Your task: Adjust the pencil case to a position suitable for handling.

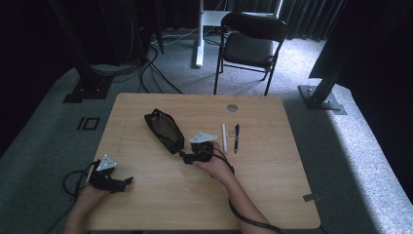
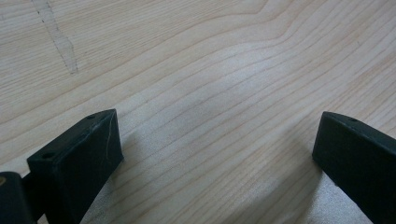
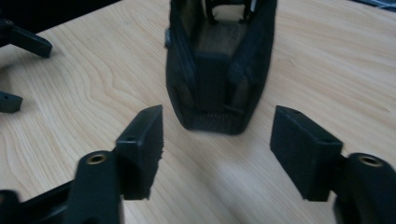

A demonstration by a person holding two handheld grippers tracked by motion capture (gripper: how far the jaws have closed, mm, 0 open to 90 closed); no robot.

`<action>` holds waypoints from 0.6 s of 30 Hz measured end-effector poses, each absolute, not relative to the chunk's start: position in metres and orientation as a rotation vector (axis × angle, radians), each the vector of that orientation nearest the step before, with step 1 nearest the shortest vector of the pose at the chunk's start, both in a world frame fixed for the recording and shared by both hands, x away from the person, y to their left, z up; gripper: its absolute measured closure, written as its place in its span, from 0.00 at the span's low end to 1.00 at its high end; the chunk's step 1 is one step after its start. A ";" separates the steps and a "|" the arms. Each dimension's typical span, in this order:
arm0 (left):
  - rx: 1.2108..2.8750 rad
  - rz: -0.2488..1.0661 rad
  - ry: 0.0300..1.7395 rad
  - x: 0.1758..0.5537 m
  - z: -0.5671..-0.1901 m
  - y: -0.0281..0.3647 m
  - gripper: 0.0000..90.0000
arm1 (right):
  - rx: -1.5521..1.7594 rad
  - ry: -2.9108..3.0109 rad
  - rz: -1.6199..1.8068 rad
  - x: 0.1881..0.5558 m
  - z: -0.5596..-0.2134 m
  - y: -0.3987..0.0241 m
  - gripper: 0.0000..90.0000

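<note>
- Nearest the high camera are the person's two forearms, which come up from the near edge of the wooden table [image 1: 160,195], the largest thing in play; its top is bare between the hands.
- Next in size is the black mesh pouch [image 1: 164,130], which lies left of centre on the table, its long axis slanting from far-left to near-right, so that its near end points toward the right hand.
- Right gripper [image 1: 187,157] sits just beside that near end, clearly the nearer of the two; in the right gripper view the pouch [image 3: 219,70] lies straight ahead of the jaws and a little beyond their tips, not yet between them, its length running away from the camera. The fingers [image 3: 144,140] stand partly spread with nothing pinched (the gap looks about as wide as the pouch end).
- Left gripper [image 1: 127,181] rests near the table's left near corner, well apart from the pouch; in the left gripper view its fingers [image 2: 88,144] are spread wide over bare wood, holding nothing.
- Smallest are a white stick [image 1: 224,138] and a blue pen [image 1: 236,138], side by side to the right of the right gripper, both lying near-to-far.
- Judged from this, the coming move turns on pushing the right jaws straight forward along the pouch's axis to take its near end.
</note>
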State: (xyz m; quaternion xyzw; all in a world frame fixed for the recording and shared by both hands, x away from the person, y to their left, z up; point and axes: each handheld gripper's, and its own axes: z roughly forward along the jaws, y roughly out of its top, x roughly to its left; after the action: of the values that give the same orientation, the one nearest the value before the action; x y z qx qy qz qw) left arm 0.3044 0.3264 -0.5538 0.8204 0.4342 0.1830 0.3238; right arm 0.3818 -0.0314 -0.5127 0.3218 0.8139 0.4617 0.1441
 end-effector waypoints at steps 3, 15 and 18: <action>2.153 0.480 1.139 0.304 -0.554 0.326 0.02 | 0.916 2.350 1.315 0.385 -0.511 -0.025 0.44; 2.153 0.480 1.139 0.304 -0.554 0.326 0.02 | 1.020 2.354 1.232 0.397 -0.518 -0.006 0.69; 2.152 0.480 1.137 0.304 -0.554 0.327 0.02 | 1.038 2.360 1.221 0.397 -0.519 -0.005 0.80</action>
State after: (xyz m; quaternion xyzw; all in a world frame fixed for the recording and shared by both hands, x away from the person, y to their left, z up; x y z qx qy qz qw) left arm 0.3044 0.3266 -0.5539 0.8207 0.4334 0.1829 0.3243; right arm 0.3971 -0.0050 -0.5187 0.3601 0.8187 0.4236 0.1438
